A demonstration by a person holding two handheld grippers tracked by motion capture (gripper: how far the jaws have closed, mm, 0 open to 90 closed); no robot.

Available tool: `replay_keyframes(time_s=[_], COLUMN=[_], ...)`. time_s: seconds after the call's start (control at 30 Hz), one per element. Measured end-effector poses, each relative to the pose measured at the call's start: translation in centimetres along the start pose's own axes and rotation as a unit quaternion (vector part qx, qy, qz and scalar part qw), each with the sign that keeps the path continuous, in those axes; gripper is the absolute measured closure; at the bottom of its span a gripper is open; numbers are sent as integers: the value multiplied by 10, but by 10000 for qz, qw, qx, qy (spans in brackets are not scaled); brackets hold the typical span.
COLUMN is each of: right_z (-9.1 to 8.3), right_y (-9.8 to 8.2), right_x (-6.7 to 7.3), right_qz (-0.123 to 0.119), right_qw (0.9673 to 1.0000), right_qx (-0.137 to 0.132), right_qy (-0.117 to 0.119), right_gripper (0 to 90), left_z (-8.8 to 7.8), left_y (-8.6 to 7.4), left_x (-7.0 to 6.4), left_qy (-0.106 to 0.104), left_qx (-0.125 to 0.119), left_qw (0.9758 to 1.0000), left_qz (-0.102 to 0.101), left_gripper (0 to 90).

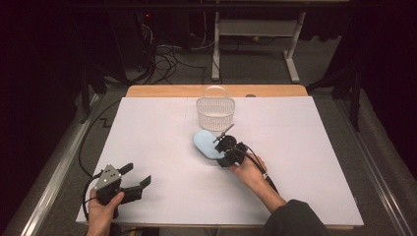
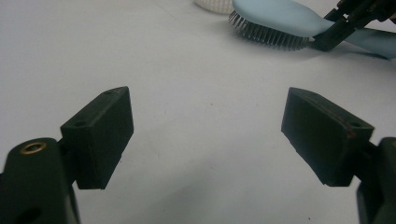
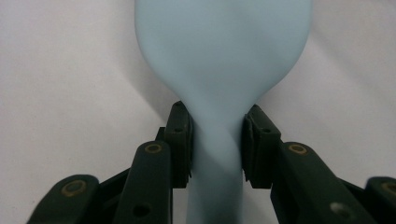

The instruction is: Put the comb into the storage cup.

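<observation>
Grasping is the step in hand: your right gripper (image 3: 217,144) pinches the neck of the light-blue hairbrush (image 3: 224,60), bristles down on the white table (image 1: 147,132) near the basket (image 1: 215,112). Lift next. Your left gripper (image 2: 208,135) waits wide open, empty.

Worktop (image 1: 162,147) is sitting under a white sheet, wooden edge showing at the far side. White mesh basket (image 1: 216,110) is standing on it at far centre. Light blue hairbrush (image 1: 205,142) is lying bristles-down just near of the basket, around the middle. Rest of the sheet is lying flat.
</observation>
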State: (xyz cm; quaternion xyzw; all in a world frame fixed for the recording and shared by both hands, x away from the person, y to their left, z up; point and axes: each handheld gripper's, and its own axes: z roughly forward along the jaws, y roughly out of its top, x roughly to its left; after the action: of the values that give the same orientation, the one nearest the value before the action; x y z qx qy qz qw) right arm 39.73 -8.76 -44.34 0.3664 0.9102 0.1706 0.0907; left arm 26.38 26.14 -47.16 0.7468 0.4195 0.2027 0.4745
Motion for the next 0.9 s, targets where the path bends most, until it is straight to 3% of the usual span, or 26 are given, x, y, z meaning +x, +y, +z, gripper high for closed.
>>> replay_keyframes(time_s=[0.23, 0.3, 0.37, 0.5, 0.9], right_z=[-1, -2, -2, -6, -25], right_y=[1, 1, 0, -1, -9], right_x=[-3, -1, -3, -3, -1], right_qz=[-188, -135, -250, -197, -338], right_qw=[9998, 9999, 9997, 9998, 9990], right_qx=[64, 86, 41, 12, -298], right_qy=[57, 30, 9, 26, 80], right_gripper=[701, 703, 704, 705, 706], left_z=[-1, -1, -2, -2, 0], left_y=[-1, -1, -2, -2, 4], left_x=[-3, -4, -4, -4, -8], left_qy=[15, -34, -122, -116, -98], left_qx=[100, 82, 43, 43, 2], left_qw=[9999, 9999, 9999, 9999, 9999], left_qz=[129, 57, -35, -58, -73], left_gripper=[157, 157, 157, 156, 155])
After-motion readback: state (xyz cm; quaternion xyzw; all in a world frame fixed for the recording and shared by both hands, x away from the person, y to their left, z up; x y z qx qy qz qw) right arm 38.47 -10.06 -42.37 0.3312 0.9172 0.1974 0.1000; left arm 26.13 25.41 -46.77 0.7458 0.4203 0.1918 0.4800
